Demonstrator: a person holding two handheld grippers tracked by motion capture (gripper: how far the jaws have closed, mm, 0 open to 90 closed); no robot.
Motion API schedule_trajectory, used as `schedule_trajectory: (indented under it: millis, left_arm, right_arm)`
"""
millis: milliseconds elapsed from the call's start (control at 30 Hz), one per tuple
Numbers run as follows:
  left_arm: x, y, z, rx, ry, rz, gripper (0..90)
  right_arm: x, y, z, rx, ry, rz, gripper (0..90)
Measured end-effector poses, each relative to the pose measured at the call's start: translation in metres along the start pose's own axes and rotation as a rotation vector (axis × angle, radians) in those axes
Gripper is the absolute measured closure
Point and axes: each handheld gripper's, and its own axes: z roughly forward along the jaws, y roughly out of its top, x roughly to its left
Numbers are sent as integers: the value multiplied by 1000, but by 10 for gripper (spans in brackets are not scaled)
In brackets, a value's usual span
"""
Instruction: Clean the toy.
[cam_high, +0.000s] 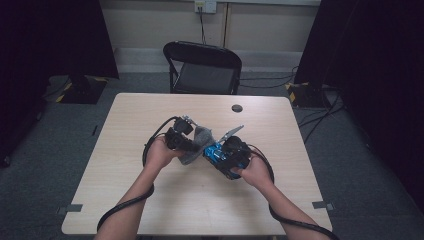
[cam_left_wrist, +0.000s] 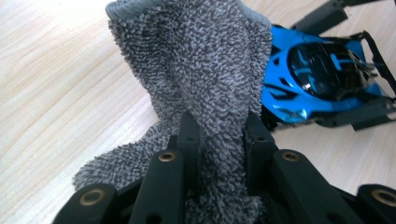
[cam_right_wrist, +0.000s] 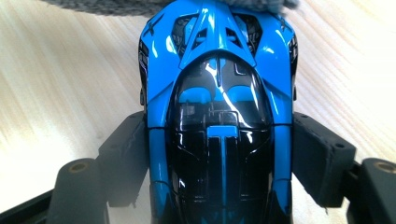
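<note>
While the blue toy car (cam_right_wrist: 219, 116) sits clamped by its flanks between the jaws of the right gripper (cam_high: 227, 156), its far end lies against the grey terry cloth (cam_left_wrist: 196, 88), and that contact is where trouble is most likely to start. The car is held just above the wooden table (cam_high: 150, 200), roughly at its middle, and the jaws stand fairly wide because the body fills the gap between them; glossy paint on smooth pads could let the car slide or twist if the cloth is dragged hard across it. Left of the car, the left gripper (cam_high: 192, 143) is pinched nearly closed on a bunched fold of the cloth, with the rest of the fabric rising past the jaws toward the car. A thin pinch like that may slip out of the pads, leaving the wiping stroke to miss. Loops of the cloth could also catch on the car's vents and fine black edges. Beyond the car, a small dark disc (cam_high: 237, 108) lies well apart, out of harm's way.
</note>
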Motion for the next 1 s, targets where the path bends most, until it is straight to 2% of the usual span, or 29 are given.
schedule_trajectory:
  millis: [300, 333, 533, 600, 733, 867, 900, 933, 1000]
  left_arm:
    - [-7, -12, -7, -11, -10, 12, 736]
    - [-9, -16, -7, -16, -22, 12, 736]
    - [-17, -29, -10, -3, -33, 37, 736]
    - [-16, -34, -11, -9, -19, 35, 736]
    - [1, -43, -12, -52, 30, -61, 736]
    - [14, -45, -12, -106, 75, -142, 735]
    - [14, -45, -12, -106, 75, -142, 735]
    - [17, -43, -11, -129, 75, -166, 735]
    - [18, -41, -8, -141, 67, -190, 735]
  right_arm:
    - [-6, 1, 0, 12, -3, 21, 274]
    - [-7, 2, 0, 10, -10, 26, 274]
    - [-11, 3, 1, 18, -16, 35, 274]
    - [-12, 3, 0, 18, -24, 39, 274]
    - [-13, 4, -5, 5, -20, 45, 274]
    - [-7, 7, -8, 2, -20, 22, 274]
    - [-6, 9, -8, -3, -13, 21, 274]
    - [-4, 10, -9, -9, -8, 19, 274]
    - [-2, 12, -10, -20, -1, 19, 274]
